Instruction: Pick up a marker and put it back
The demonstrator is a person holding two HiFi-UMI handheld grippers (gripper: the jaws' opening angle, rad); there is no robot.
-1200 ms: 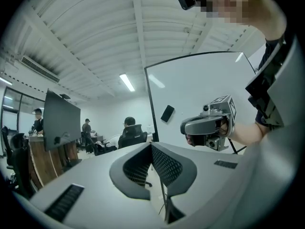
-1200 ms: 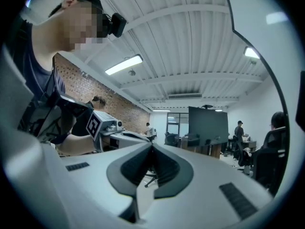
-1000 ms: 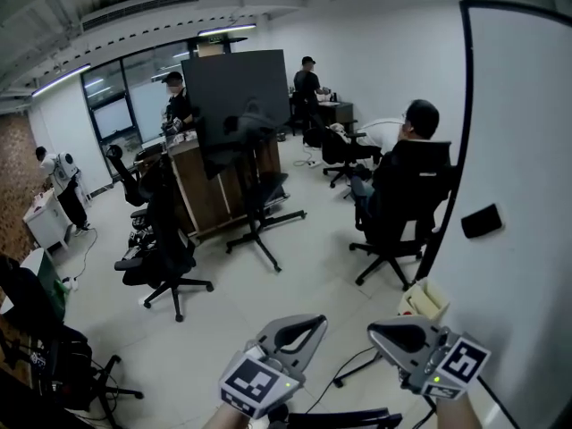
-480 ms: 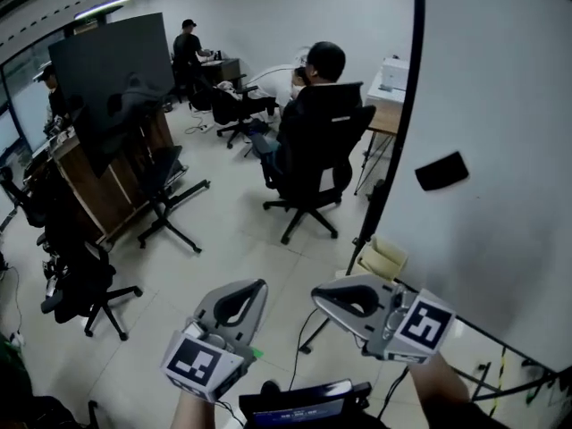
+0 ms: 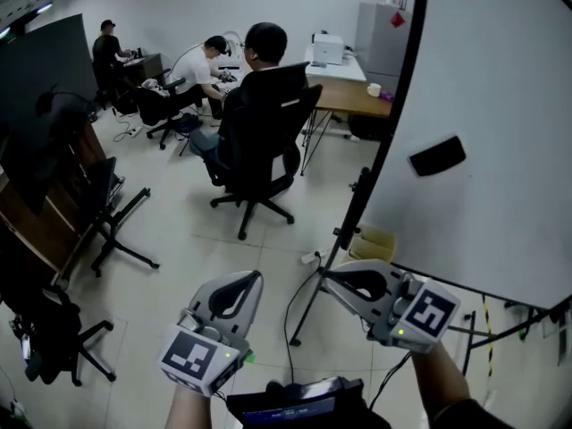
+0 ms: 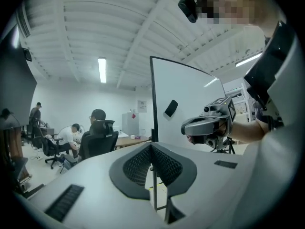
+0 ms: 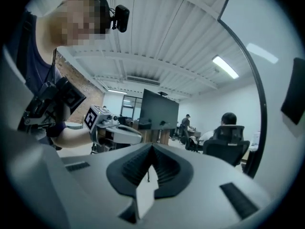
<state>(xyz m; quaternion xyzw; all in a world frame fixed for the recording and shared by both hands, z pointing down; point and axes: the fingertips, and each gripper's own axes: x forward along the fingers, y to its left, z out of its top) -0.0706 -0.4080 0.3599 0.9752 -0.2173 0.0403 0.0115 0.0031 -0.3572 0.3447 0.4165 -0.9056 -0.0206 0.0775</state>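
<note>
Both pressed shut, nothing pinched: left gripper (image 5: pixel 253 280) and right gripper (image 5: pixel 332 277) are held level, side by side but apart. No marker in any view, so I can't say where it lies; my guess is somewhere on the whiteboard (image 5: pixel 500 88) to my right, past what the cams show. Main risk imo: I reach it w/ jaws closed and just knock it off instead of pinching it, so they need to spread before I get near. 2nd risk: the right gripper is close to the board's black frame (image 5: pixel 398 114), and a quick swing that way would clip the edge or bump the eraser (image 5: pixel 436 156) stuck on the face. Down low, the stand (image 5: pixel 315 286) slants out toward me and a cable (image 5: pixel 288 324) loops beside it, so both could snag a foot. A yellowish box (image 5: pixel 375 242) sits by the stand's base. Open room is the bare floor (image 5: pixel 188 239) ahead and left. The person in the chair (image 5: pixel 266 114) is well apart, back turned. Further left more chair legs crowd in, so less room there.
</note>
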